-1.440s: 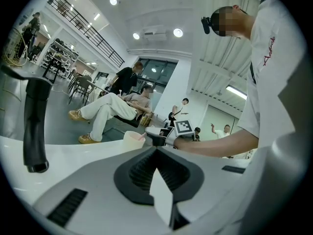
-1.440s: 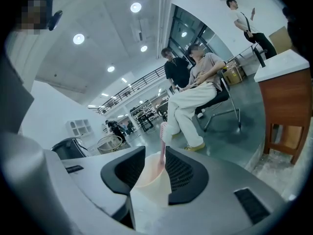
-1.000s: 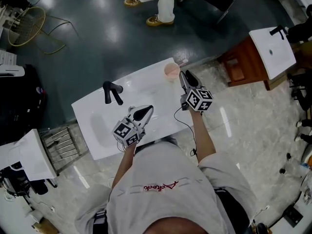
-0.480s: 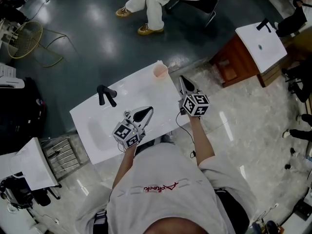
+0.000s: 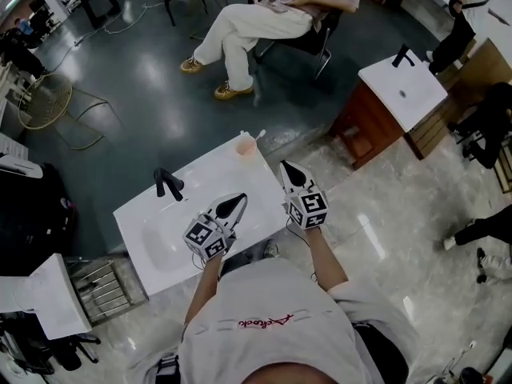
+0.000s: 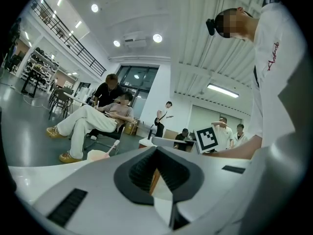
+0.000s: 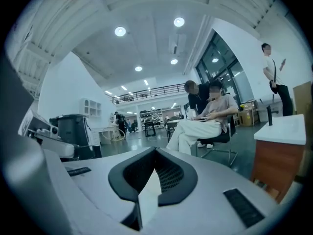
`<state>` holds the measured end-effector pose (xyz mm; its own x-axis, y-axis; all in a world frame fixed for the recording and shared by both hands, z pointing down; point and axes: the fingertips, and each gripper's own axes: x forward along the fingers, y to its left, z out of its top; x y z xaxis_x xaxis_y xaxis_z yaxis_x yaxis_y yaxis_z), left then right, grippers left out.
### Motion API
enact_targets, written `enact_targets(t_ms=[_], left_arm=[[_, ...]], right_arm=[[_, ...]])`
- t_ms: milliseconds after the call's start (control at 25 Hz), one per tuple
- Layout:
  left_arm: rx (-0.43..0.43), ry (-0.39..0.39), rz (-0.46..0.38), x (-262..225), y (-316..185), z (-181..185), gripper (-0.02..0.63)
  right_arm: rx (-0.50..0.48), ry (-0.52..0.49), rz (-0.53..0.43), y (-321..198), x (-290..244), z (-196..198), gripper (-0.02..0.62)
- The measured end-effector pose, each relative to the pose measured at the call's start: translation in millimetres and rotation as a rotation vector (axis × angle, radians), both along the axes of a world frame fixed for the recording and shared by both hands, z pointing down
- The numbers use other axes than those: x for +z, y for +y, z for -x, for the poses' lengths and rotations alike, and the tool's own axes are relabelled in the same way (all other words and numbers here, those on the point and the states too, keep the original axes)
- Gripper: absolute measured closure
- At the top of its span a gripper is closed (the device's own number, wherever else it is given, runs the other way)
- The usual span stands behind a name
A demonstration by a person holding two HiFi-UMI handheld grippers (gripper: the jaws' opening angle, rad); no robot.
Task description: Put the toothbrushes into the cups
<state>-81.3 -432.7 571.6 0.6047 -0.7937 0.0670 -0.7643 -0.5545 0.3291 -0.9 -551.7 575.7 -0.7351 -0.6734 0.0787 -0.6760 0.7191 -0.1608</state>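
A pink cup [image 5: 246, 146] stands at the far right corner of the white sink counter [image 5: 208, 174], with a toothbrush [image 5: 258, 137] sticking out of it. The left gripper view shows the same cup [image 6: 98, 154] and toothbrush [image 6: 113, 147] just beyond the jaws. My right gripper [image 5: 282, 166] hovers at the counter's right edge, a short way from the cup, shut and empty [image 7: 156, 150]. My left gripper [image 5: 238, 201] hangs over the counter's near side by the basin, its jaws together with nothing in them [image 6: 156, 149].
A black faucet [image 5: 166, 184] stands behind the basin [image 5: 156, 234]. A person sits on a chair [image 5: 256, 22] beyond the counter. A second sink on a wooden cabinet [image 5: 400, 90] is at the right, a wire basket [image 5: 40, 98] at the left.
My right gripper has drawn back from the pink cup towards me and shut. Both grippers have risen, and the left has shifted a little. The toothbrush stays in the cup.
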Motion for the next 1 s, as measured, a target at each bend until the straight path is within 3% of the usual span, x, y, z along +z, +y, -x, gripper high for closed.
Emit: enact_targets(t_ms=[560,1000], left_arm=[[0.137,-0.027,-0.055,-23.1,7.6,-44.2,0.592],[0.145,-0.002,-0.076,-20.6,109.2,-1.4,0.592]], right_arm=[[-0.014,0.066,-0.128,85.3,-34.3,-18.5,0.6],[0.034,0.101,-0.159,178.7,-38.6,11.5,0.6]])
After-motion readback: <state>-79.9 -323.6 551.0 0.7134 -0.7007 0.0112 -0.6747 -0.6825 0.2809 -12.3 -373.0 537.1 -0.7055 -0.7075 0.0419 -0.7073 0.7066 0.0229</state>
